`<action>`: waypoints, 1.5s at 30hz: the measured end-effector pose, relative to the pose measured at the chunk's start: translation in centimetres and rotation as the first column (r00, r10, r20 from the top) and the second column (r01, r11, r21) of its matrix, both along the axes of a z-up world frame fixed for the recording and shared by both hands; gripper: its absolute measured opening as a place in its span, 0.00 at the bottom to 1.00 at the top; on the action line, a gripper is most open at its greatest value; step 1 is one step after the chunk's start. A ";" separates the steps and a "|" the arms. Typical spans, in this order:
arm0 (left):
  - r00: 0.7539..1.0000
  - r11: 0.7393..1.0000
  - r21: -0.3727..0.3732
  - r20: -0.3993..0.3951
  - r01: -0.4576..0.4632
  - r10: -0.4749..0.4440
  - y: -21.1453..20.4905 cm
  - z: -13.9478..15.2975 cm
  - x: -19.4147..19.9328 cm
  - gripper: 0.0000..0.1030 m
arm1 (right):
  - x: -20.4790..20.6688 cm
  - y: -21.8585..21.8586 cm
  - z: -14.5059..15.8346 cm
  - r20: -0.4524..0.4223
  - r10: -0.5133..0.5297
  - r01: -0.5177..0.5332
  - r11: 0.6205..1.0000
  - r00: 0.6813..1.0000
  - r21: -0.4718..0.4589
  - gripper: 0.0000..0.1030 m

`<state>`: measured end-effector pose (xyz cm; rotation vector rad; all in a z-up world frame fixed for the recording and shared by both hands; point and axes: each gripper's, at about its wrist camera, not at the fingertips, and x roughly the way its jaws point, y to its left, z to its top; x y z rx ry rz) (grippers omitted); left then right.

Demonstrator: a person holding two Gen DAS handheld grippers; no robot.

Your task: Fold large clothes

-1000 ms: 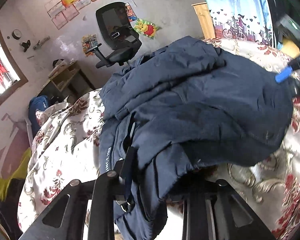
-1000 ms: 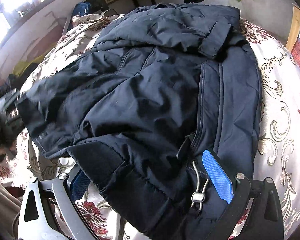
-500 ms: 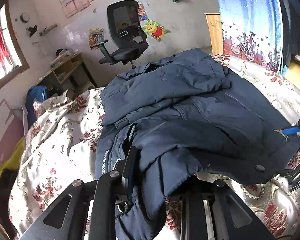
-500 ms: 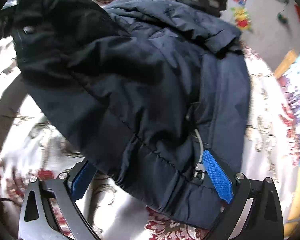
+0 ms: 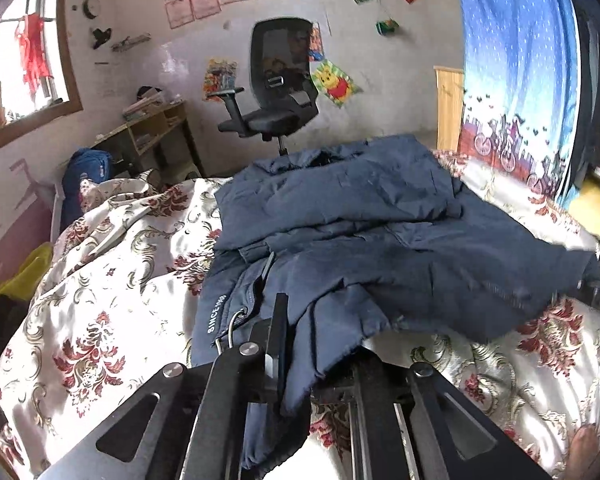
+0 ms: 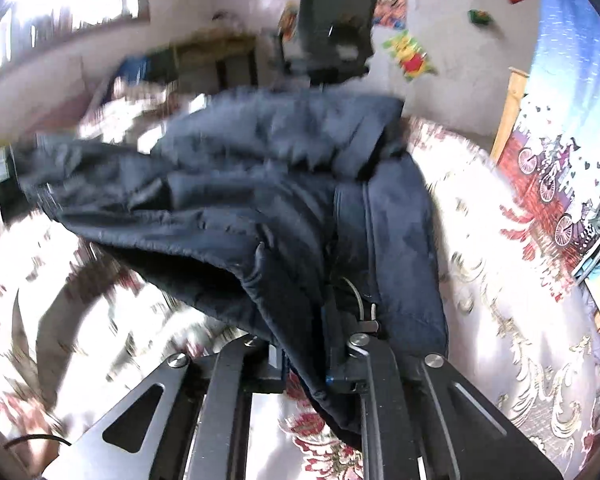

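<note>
A large navy padded jacket [image 5: 360, 232] lies crumpled on a bed with a floral cover [image 5: 112, 280]. My left gripper [image 5: 316, 344] is shut on the jacket's near hem, beside the zip and a drawcord loop, and the cloth hangs over its fingers. In the blurred right wrist view the same jacket [image 6: 240, 184] stretches away to the left. There the jaws of my right gripper [image 6: 306, 344] are closing, and its pads pinch the hem by the zip and cord toggle. Both held edges are raised slightly off the bed.
Behind the bed, a black office chair [image 5: 280, 92] stands at the wall. A wooden shelf desk [image 5: 156, 128] and a blue bag [image 5: 86, 168] sit to the left. A blue patterned curtain [image 5: 516, 80] hangs on the right. Floral cover [image 6: 480, 240] surrounds the jacket.
My right gripper went from wide open around the hem to pinching it, then swung up quickly. My left gripper rose and rolled level with the hem in its grip.
</note>
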<state>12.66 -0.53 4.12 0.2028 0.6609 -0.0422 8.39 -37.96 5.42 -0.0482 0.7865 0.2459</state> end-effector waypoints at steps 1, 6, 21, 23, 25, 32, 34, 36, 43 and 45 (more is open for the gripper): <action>1.000 1.000 0.001 0.011 0.003 -0.003 0.0 0.4 -0.5 0.08 | -0.2 -0.2 1.0 0.020 -0.007 0.007 1.000 1.000 0.016 0.08; 0.997 1.000 -0.012 0.073 0.015 -0.014 0.3 3.7 -3.8 0.07 | -1.8 -0.9 6.3 0.106 -0.018 0.008 0.996 0.994 0.093 0.07; 0.999 0.999 -0.004 0.032 -0.037 0.037 1.6 10.5 -1.7 0.07 | -0.6 1.4 14.3 0.166 0.039 -0.043 0.999 0.985 0.026 0.07; 0.998 0.997 -0.022 0.018 -0.068 0.068 1.9 10.9 0.4 0.07 | 1.3 2.1 14.8 0.172 0.026 -0.029 0.999 0.985 0.017 0.07; 0.995 0.994 -0.052 0.012 -0.097 0.098 2.1 11.6 2.3 0.07 | 3.7 2.3 15.3 0.196 0.008 -0.012 1.000 0.981 0.018 0.07; 0.982 0.982 0.012 0.028 -0.187 0.187 1.3 13.6 11.1 0.07 | 12.9 2.6 15.9 0.217 -0.035 0.011 0.994 0.975 0.108 0.07; 0.975 0.975 0.026 0.030 -0.220 0.220 1.1 13.5 13.6 0.07 | 16.1 3.3 15.5 0.218 -0.008 -0.008 0.997 0.976 0.071 0.07; 0.972 0.971 0.057 0.039 -0.232 0.230 0.8 13.1 15.3 0.07 | 18.8 4.0 14.9 0.201 0.015 -0.021 0.999 0.979 0.031 0.07; 0.978 0.978 0.048 0.039 -0.205 0.203 1.1 10.7 21.2 0.07 | 25.8 6.2 13.7 0.046 0.043 -0.038 0.994 0.998 -0.104 0.07; 0.981 0.981 0.028 0.046 -0.190 0.189 1.4 9.8 22.6 0.07 | 27.4 7.3 13.3 0.017 0.050 -0.047 0.985 0.999 -0.167 0.07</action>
